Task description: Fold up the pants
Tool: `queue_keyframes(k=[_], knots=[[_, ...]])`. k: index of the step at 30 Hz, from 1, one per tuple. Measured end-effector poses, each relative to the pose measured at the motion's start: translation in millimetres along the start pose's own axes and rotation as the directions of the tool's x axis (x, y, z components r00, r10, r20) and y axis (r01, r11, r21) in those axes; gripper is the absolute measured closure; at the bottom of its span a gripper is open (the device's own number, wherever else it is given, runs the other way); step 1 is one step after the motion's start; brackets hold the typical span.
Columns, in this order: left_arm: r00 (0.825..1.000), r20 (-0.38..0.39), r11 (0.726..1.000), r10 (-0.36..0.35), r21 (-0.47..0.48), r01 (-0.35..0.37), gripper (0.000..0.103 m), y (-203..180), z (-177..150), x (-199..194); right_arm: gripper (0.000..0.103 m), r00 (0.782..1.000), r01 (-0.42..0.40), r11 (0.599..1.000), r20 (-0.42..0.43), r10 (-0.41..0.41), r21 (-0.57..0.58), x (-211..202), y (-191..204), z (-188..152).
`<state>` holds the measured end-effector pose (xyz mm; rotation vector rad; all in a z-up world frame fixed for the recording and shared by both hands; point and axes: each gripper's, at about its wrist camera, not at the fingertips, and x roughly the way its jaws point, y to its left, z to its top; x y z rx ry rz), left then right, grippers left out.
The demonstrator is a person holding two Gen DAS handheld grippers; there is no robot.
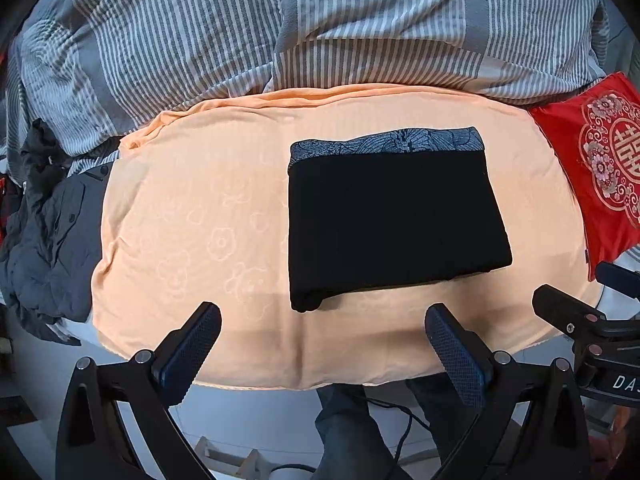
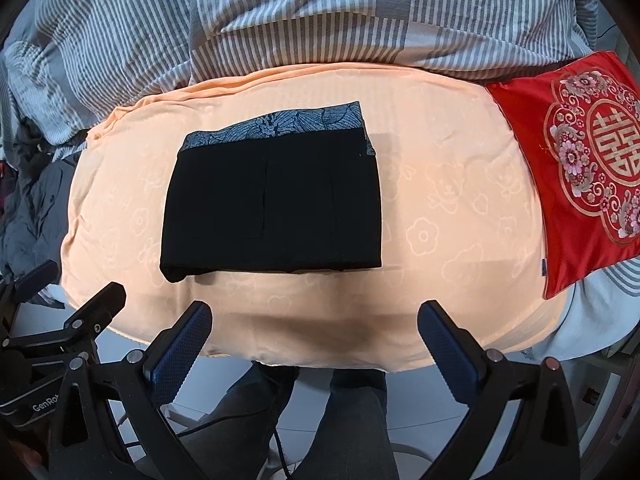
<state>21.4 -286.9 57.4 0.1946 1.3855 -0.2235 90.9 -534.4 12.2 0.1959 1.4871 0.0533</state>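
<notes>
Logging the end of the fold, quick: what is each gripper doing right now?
Left gripper: open, holding nothing, short of the folded black pants.
Right gripper: open, empty too.

The folded pants (image 1: 394,220) lie flat on the blanket (image 1: 192,220), which is spread over the bed. In the left wrist view they sit right of the blanket's middle; in the right wrist view, left of middle. Their waistband (image 2: 276,126) faces the blanket's far edge; the folded end faces the near edge. Behind the blanket's far edge lies the duvet (image 1: 240,28), bunched across the bed. A cushion (image 2: 576,188) lies at the blanket's right edge, apart from the pants. A heap of clothing (image 1: 48,240) lies at the blanket's left edge. Both grippers, left (image 1: 322,330) and right (image 2: 314,330), hang over the near edge, short of the pants.
</notes>
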Motion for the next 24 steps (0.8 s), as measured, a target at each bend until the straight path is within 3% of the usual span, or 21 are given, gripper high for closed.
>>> queue_keyframes(k=[24], knots=[[1.000,-0.004,1.000,-0.021,-0.021,0.020,0.001,2.8,-2.3,3.1,0.000,1.000,0.008,0.999,-0.004,-0.008,-0.037,1.3,7.3,3.0]])
